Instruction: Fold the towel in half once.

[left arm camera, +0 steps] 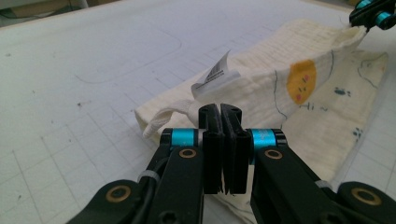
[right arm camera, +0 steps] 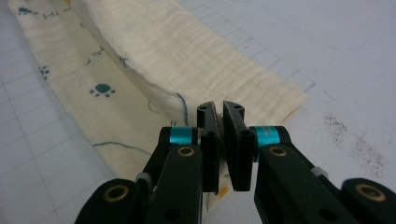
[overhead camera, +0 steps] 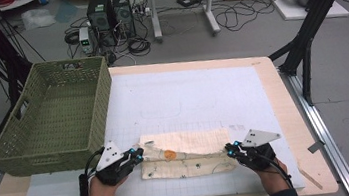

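A cream cloth of soft, crinkled gauze, printed with small teal paw marks and an orange round face, lies part-folded on the white gridded mat of the worktop, stretched between the two tools. The left hand-held gripper has its black jaws closed tight on a bunched corner of the cloth, a white barcode label standing up just beyond its tips. The right hand-held gripper is likewise pinched shut on the opposite corner, the raised fold of fabric running away from its tips. A green woven rectangular basket with cut-out handles stands beyond the left hand-held gripper, near it but apart from the cloth
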A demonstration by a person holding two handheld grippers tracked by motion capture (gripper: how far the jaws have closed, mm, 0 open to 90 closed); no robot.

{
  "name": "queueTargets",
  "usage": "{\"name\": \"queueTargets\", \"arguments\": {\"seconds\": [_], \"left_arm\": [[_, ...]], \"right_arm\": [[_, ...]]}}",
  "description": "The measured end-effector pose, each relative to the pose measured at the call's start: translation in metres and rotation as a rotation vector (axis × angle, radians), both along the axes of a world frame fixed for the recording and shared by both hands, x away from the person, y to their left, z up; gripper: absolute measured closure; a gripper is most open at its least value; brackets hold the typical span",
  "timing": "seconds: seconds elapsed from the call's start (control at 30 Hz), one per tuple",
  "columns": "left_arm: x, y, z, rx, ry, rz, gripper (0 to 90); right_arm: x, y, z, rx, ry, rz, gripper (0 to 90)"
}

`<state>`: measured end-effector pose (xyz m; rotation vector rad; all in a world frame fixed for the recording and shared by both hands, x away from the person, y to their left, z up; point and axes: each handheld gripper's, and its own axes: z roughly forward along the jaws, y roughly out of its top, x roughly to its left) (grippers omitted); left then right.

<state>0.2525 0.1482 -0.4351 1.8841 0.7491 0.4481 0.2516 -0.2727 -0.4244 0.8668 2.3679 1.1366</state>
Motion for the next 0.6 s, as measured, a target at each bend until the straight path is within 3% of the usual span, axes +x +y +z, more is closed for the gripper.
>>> {"name": "queueTargets", "arguments": {"seconds": [0.1,0.2,0.23,0.3,0.37,0.43,0.6], "left_arm": [[-0.001,0.000,-0.003,0.016,0.020,-0.014,87.0],[0.001,0.004,0.001,-0.014,0.038,-0.020,84.9],[0.002,0.005,0.003,-0.034,0.047,-0.011,80.1],[0.005,0.009,0.006,-0.100,0.057,0.014,56.3],[0.010,0.013,0.010,-0.140,0.055,0.020,45.8],[0.016,0.014,0.013,-0.154,0.048,0.040,41.4],[0.040,0.007,0.010,-0.116,0.082,0.088,41.4]], "right_arm": [[-0.003,0.002,0.000,-0.004,0.007,0.009,85.7],[-0.005,0.004,-0.003,-0.038,0.029,0.009,85.3],[-0.005,0.004,-0.004,-0.056,0.028,0.012,84.4],[-0.005,0.003,-0.004,-0.065,0.031,0.003,75.7],[-0.003,-0.003,0.002,-0.031,0.023,-0.034,64.9],[0.000,-0.012,0.008,0.025,0.007,-0.072,61.8],[0.014,-0.020,0.015,0.080,-0.021,-0.139,54.4]]}}
